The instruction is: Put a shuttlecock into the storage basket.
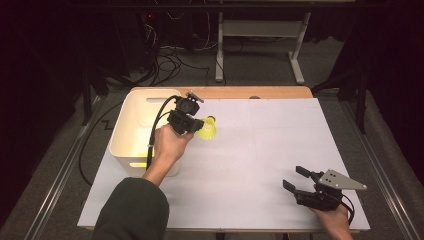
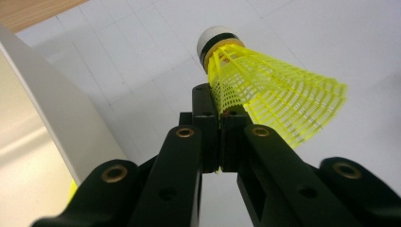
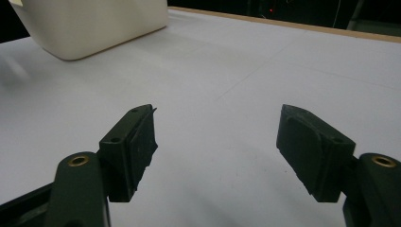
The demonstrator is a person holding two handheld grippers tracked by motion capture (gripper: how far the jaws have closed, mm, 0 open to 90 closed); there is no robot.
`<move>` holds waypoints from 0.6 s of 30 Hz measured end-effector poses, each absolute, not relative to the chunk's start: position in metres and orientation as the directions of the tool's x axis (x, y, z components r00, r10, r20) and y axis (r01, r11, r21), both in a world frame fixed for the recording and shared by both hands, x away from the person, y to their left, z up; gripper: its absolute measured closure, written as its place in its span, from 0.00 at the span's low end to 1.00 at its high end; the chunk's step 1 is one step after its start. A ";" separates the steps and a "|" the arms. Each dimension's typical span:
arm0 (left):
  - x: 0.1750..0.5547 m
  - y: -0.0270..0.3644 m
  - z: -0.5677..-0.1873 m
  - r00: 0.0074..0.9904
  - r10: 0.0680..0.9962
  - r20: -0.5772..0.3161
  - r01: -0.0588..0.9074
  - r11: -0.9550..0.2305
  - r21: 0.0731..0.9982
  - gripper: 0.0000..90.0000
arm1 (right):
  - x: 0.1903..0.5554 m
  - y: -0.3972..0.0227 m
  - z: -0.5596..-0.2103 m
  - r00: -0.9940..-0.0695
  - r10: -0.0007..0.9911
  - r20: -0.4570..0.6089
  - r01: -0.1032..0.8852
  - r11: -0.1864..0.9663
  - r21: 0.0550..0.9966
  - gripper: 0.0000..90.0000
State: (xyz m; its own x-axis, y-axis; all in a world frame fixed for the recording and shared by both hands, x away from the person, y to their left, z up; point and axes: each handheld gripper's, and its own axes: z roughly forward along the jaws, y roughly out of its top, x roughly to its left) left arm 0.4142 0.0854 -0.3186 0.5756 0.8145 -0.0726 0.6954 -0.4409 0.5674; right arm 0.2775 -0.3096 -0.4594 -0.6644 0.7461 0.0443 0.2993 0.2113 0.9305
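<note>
L gripper [image 1: 192, 121] has fingers [image 2: 208, 123] pinching the skirt edge of the yellow shuttlecock [image 2: 265, 90], held above the surface [image 1: 260, 150] just right of the white bin [image 1: 131, 127], cork end pointing away from me. Looks like the step is carry + drop into bin. Grip is thin, only on the mesh rim, so I'd move slow, no wrist flick, or it may slip. Need to clear the bin's near wall first, then let go once over the middle. R gripper [image 1: 302, 184] rests at the near-right corner, fingers [image 3: 135, 142] spread wide, holding nothing, well apart. Plenty of bare room between. Far wood edge is near the bin, so don't overshoot.
</note>
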 end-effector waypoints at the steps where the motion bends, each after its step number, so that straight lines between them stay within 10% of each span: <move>1: 0.414 0.086 -0.318 0.574 0.816 -0.072 0.696 -0.439 0.569 0.99 | 0.277 -0.310 -0.459 -0.664 0.746 0.044 0.299 0.211 0.930 0.33; 18: 0.418 0.097 -0.314 0.560 0.826 -0.072 0.703 -0.427 0.569 0.99 | 0.278 -0.310 -0.459 -0.665 0.745 0.048 0.300 0.208 0.931 0.33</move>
